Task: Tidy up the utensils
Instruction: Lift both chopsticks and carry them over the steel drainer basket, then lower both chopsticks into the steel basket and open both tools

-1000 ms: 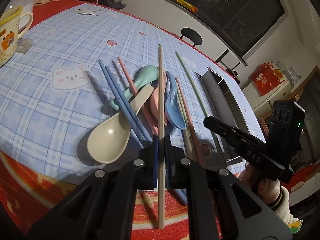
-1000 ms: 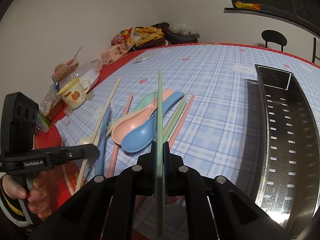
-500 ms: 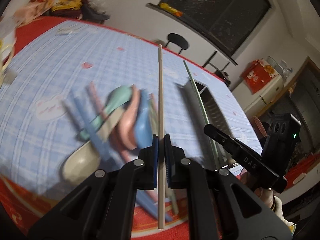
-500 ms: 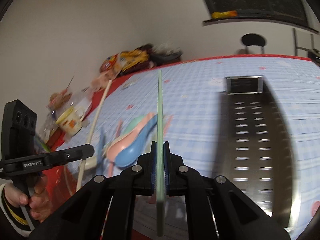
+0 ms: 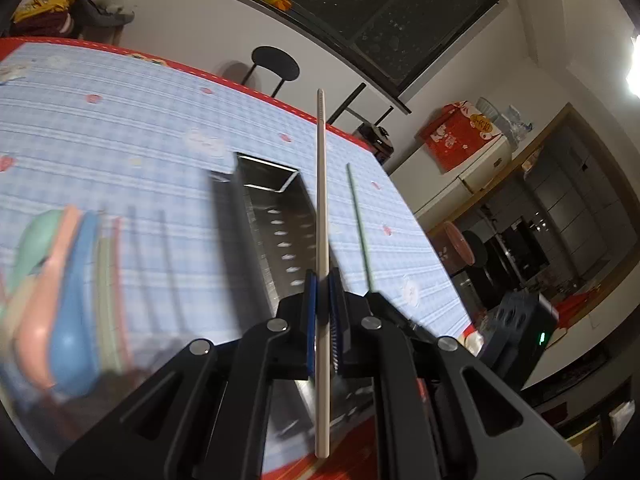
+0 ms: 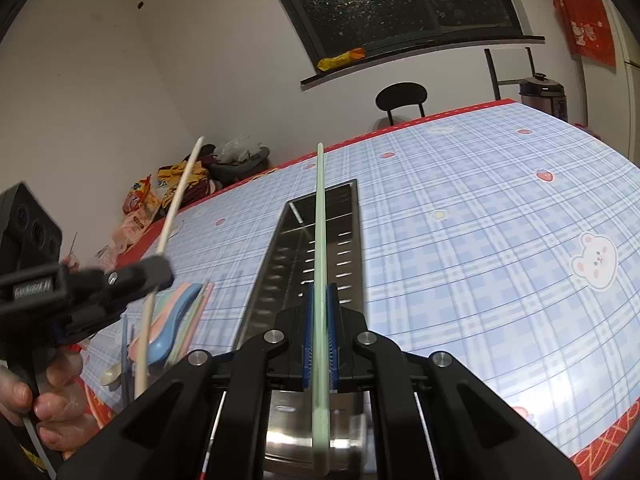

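left hand-held gripper (image 5: 322,312) clamping a beige chopstick (image 5: 321,208), right hand-held gripper (image 6: 319,320) clamping a green chopstick (image 6: 320,240), both sticks hanging over the steel tray (image 6: 280,256) on the tabletop (image 6: 460,240), spoons (image 5: 60,300) lying left

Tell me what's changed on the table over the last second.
Both grippers swung away from the utensil pile toward the metal tray. The green chopstick now hangs over it; the beige chopstick is beside it. Both stay clamped between the fingers. The spoons stay on the cloth.
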Demonstrator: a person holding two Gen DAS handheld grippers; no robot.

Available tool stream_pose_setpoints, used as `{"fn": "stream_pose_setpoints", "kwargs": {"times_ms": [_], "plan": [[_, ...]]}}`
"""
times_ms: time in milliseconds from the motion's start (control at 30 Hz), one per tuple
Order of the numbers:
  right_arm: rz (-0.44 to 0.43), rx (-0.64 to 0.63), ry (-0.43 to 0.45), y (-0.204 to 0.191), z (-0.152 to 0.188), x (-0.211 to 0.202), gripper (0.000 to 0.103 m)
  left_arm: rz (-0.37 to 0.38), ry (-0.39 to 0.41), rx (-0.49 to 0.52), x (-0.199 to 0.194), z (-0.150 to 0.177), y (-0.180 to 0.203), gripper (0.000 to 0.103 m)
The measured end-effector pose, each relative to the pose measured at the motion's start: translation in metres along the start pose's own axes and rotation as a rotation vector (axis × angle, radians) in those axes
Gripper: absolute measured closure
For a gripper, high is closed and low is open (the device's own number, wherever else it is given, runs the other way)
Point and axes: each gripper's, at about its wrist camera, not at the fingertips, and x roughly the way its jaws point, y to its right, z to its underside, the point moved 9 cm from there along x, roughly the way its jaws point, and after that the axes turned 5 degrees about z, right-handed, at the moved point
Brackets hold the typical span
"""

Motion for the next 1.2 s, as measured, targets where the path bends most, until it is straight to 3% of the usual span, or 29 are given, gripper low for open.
{"fn": "stream_pose_setpoints", "kwargs": {"times_ms": [167,400,900,1200], "plan": [[-0.004,0.000,-0.016,0.004,0.005,0.007,0.096,0.003,-0.033,-0.063,0.032,0.002,-0.001,0.093],[0.001,-0.009,-0.038,0.003,0.005,0.016,0.096,-0.048,-0.065,-0.097,0.050,0.013,-0.021,0.092],[0.005,0.010,-0.062,0.005,0.007,0.021,0.096,-0.132,-0.103,-0.033,0.063,0.017,-0.028,0.093],[0.002,0.018,-0.069,0.006,0.008,0.023,0.096,-0.158,-0.083,-0.003,0.054,0.010,-0.025,0.093]]}}
